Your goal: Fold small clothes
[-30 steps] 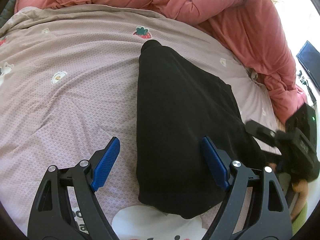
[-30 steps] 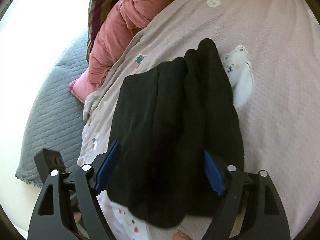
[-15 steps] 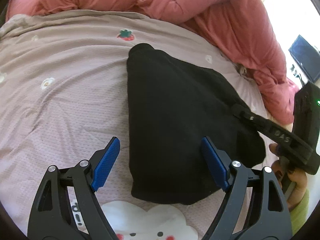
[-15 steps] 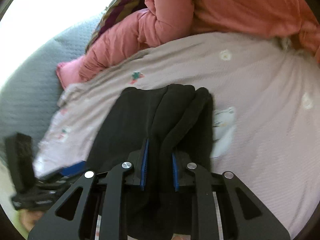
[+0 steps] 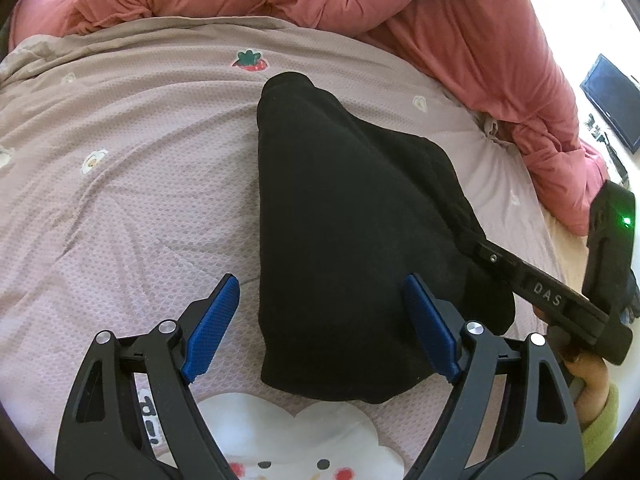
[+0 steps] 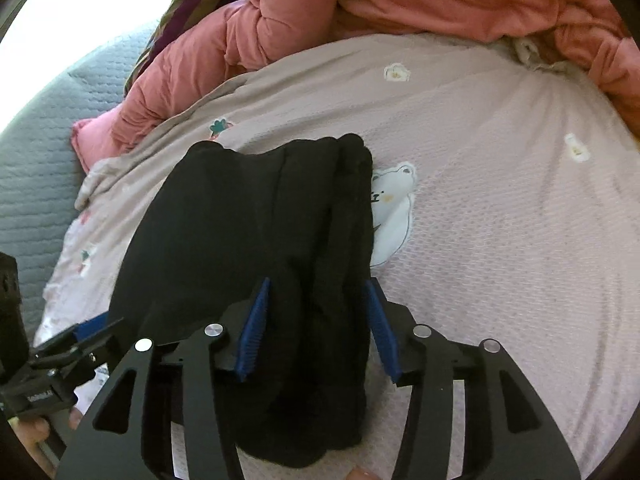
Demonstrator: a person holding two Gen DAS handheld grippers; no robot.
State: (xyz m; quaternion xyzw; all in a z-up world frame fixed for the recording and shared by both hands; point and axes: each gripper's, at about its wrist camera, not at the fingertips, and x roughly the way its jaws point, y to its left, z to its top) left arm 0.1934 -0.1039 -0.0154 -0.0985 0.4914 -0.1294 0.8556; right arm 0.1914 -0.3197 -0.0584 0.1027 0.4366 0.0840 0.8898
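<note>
As my right gripper (image 6: 316, 320) reopened, releasing the black knitted garment's (image 5: 344, 216) bunched folds, my left gripper (image 5: 320, 320) hung wide apart: regrip needed.

Bright daylight, blown-out corners, fisheye-warped edges

A home bedroom is shown. A bed is covered by a pale pink sheet (image 5: 132, 184) printed with strawberries, flowers and bears, and a rumpled salmon-pink quilt (image 5: 460, 32) is heaped along its far side. A grey quilted cover (image 6: 36, 168) and a striped cloth (image 6: 180, 12) are seen beside the bed, and a dark flat screen (image 5: 610, 100) is seen on the sunlit floor.
</note>
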